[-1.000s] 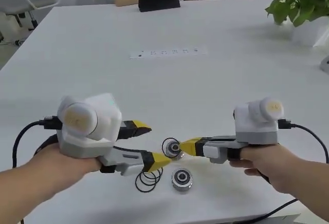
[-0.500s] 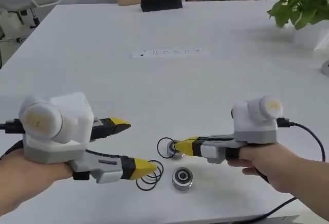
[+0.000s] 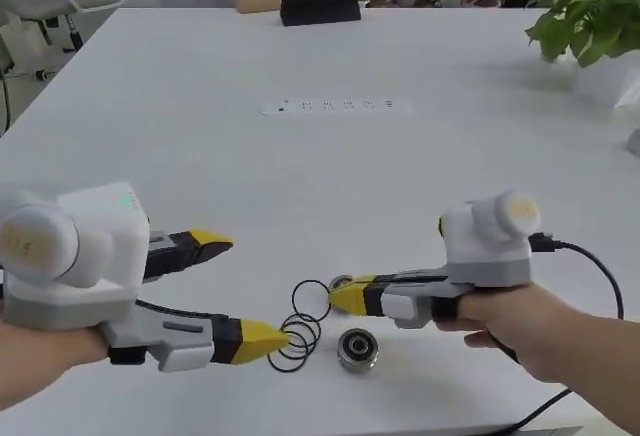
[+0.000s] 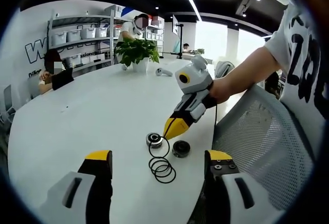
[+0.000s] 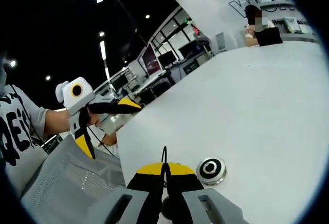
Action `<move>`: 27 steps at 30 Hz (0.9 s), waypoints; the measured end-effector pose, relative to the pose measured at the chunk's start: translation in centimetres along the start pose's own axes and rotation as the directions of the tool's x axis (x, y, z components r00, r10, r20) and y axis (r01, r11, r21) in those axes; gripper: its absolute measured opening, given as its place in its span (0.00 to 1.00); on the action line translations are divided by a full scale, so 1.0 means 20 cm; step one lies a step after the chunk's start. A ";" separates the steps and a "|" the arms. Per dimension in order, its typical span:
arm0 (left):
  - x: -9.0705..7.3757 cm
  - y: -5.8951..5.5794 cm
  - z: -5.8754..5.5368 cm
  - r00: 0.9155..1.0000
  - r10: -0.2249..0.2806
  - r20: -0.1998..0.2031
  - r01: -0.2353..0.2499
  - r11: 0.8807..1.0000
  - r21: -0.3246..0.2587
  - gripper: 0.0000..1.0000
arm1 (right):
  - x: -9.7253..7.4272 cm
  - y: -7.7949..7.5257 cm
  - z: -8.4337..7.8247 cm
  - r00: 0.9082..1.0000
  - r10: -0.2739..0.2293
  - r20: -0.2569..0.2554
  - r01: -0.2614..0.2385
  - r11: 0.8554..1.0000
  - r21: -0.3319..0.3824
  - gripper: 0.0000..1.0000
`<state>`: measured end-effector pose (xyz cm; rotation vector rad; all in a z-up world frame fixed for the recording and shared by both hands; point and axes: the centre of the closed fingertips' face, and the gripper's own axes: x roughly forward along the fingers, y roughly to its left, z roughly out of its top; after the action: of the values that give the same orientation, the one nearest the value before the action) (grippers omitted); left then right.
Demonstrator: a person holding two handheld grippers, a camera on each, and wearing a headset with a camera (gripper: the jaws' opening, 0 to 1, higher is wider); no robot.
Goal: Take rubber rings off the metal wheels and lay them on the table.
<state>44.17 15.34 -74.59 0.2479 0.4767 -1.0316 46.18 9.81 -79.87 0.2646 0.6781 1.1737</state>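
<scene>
Near the front edge of the white table [image 3: 400, 156], the right gripper [image 3: 335, 297] has its yellow-tipped jaws pressed together on a thin black rubber ring [image 3: 311, 301]. In the right gripper view the ring shows edge-on, as a dark line rising from between the tips. The held ring stands as a loop just beside one metal wheel [image 3: 340, 282], which sits partly hidden behind the right gripper's tip; whether ring and wheel touch cannot be told. A second metal wheel [image 3: 357, 348] lies flat on the table nearer the person, apart from both grippers. Several loose rings [image 3: 293, 342] lie overlapping on the table just beside that wheel — close to the lower tip of the left gripper [image 3: 248, 290]. The left gripper's jaws are spread wide and grip nothing; in its own view the tips frame the rings and both wheels. Each gripper is held in a hand, and a black cable [image 3: 600, 276] trails from the right one. At the far end of the table stands a dark tablet [image 3: 322, 1], with a leafy plant [image 3: 590, 6] at the far right.
</scene>
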 end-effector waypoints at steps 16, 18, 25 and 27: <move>-0.07 0.01 -0.04 1.000 0.022 0.001 -0.022 1.000 -0.017 0.75 | 0.06 0.07 -0.06 0.997 0.040 -0.065 -0.042 0.999 -0.016 0.00; -0.08 0.01 -0.04 1.000 0.025 0.005 -0.025 0.999 -0.021 0.75 | 0.07 0.08 -0.06 0.996 0.045 -0.072 -0.046 0.999 -0.017 0.00; -0.11 0.01 -0.07 0.999 0.036 0.005 -0.035 0.999 -0.035 0.75 | 0.10 0.11 -0.09 0.993 0.060 -0.099 -0.062 0.998 -0.019 0.00; -0.12 0.02 -0.07 0.999 0.038 0.006 -0.038 0.999 -0.036 0.75 | 0.10 0.12 -0.10 0.992 0.064 -0.109 -0.066 0.998 -0.019 0.00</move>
<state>43.07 17.91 -74.69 0.2208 0.4823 -0.9855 43.53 12.28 -80.94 0.2064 0.7557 1.2640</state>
